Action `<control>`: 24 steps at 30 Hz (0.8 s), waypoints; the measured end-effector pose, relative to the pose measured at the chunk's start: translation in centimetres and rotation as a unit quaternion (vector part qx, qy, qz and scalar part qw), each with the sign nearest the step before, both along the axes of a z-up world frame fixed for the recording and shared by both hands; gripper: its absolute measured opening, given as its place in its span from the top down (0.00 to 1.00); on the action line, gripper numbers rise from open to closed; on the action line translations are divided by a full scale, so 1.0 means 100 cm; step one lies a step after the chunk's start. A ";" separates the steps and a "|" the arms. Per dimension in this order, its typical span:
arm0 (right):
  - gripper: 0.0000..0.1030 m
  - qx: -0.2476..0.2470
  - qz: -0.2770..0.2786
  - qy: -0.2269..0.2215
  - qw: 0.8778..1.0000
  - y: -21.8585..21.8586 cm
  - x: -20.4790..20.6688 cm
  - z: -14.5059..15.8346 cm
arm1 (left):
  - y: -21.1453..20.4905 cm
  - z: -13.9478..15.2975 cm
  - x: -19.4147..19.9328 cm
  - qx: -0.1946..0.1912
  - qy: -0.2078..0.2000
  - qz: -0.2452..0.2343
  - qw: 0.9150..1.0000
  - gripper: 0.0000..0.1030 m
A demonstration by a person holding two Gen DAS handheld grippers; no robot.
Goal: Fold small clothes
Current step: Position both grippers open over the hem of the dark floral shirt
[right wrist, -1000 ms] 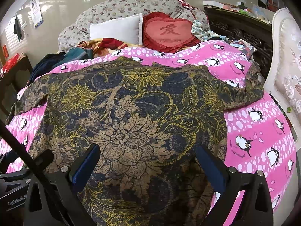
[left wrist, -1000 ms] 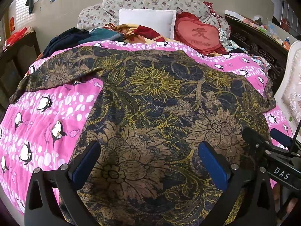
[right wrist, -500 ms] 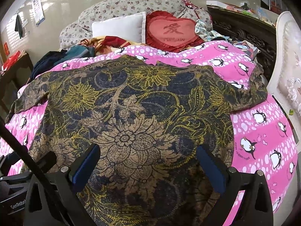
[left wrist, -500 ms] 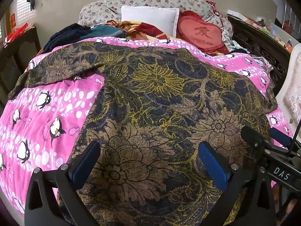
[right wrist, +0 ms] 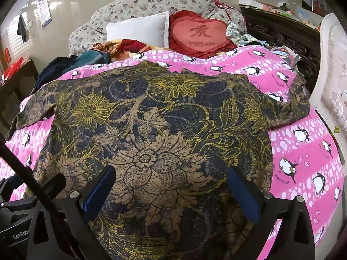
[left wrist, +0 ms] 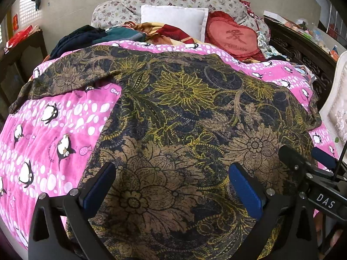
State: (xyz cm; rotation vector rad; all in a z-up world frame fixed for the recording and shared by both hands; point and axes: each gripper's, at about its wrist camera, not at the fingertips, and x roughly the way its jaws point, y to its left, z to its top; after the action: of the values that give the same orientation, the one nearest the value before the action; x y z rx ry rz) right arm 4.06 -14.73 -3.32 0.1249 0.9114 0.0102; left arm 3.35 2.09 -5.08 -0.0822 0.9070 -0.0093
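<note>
A dark floral shirt [left wrist: 184, 117] with gold and tan flowers lies spread flat on the pink penguin quilt [left wrist: 54, 125], sleeves out to both sides. It also shows in the right wrist view [right wrist: 156, 130]. My left gripper [left wrist: 171, 186] is open and empty, hovering over the shirt's near hem. My right gripper [right wrist: 169, 188] is open and empty, also over the near hem, just right of the left one. The right gripper's body shows at the left view's right edge [left wrist: 321, 186].
A white pillow [left wrist: 173, 21], a red heart cushion [left wrist: 234, 36] and piled clothes [left wrist: 91, 36] lie at the bed's head. A dark carved wooden frame [right wrist: 282, 36] and a white padded chair [right wrist: 334, 69] stand at the right. A dark side table [left wrist: 19, 54] stands left.
Both grippers have moved slightly forward over the shirt, which looks a little larger and lower in view. Both stay open; the shirt has not moved.
</note>
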 end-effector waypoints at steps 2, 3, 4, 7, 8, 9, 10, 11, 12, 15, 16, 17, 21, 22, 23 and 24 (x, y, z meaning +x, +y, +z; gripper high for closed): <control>0.00 0.000 0.000 0.000 1.000 0.000 0.000 0.000 | 0.002 0.000 0.000 0.000 0.000 0.002 1.000 0.00; 0.00 0.001 0.000 0.000 1.000 0.001 0.000 0.000 | 0.002 0.000 0.000 0.000 0.000 0.002 1.000 0.00; 0.00 0.000 0.000 0.000 1.000 0.001 0.000 0.000 | 0.003 0.000 0.000 -0.001 0.000 0.003 1.000 0.00; 0.00 0.000 0.001 0.001 1.000 0.003 0.001 0.000 | 0.005 0.000 0.001 -0.003 0.001 0.005 1.000 0.00; 0.00 -0.001 0.002 0.001 1.000 0.004 0.002 0.000 | 0.006 0.000 0.001 -0.004 0.001 0.006 1.000 0.00; 0.00 -0.002 0.003 0.001 1.000 0.004 0.003 0.000 | 0.006 0.000 0.001 -0.004 0.002 0.007 1.000 0.00; 0.00 -0.003 0.003 0.001 1.000 0.005 0.003 0.000 | 0.007 0.000 0.002 -0.005 0.002 0.007 1.000 0.00; 0.00 -0.003 0.002 0.002 1.000 0.005 0.004 0.000 | 0.007 0.000 0.002 -0.005 0.003 0.007 1.000 0.00; 0.00 -0.002 0.002 0.001 1.000 0.005 0.004 0.000 | 0.008 0.000 0.002 -0.004 0.003 0.007 1.000 0.00; 0.00 -0.003 0.002 0.003 1.000 0.007 0.005 -0.001 | 0.008 -0.001 0.003 -0.005 0.003 0.008 1.000 0.00; 0.00 -0.004 0.003 0.004 1.000 0.007 0.006 -0.001 | 0.009 -0.001 0.003 -0.005 0.004 0.009 1.000 0.00; 0.00 -0.004 0.004 0.004 1.000 0.008 0.007 -0.002 | 0.009 -0.001 0.004 -0.006 0.004 0.009 1.000 0.00; 0.00 -0.006 0.009 0.004 1.000 0.010 0.009 -0.003 | 0.012 -0.002 0.006 -0.008 0.006 0.012 1.000 0.00; 0.00 -0.005 0.009 0.005 1.000 0.011 0.009 -0.003 | 0.012 -0.003 0.007 -0.008 0.006 0.013 1.000 0.00; 0.00 -0.005 0.010 0.005 1.000 0.011 0.010 -0.003 | 0.013 -0.003 0.007 -0.008 0.007 0.013 1.000 0.00; 0.00 -0.005 0.011 0.006 1.000 0.012 0.011 -0.004 | 0.013 -0.003 0.008 -0.008 0.007 0.014 1.000 0.00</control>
State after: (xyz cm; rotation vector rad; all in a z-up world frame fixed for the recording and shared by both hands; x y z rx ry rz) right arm 5.12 -13.56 -3.67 0.1053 0.9248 0.0244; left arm 4.15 3.39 -5.42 -0.1094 0.9203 0.0096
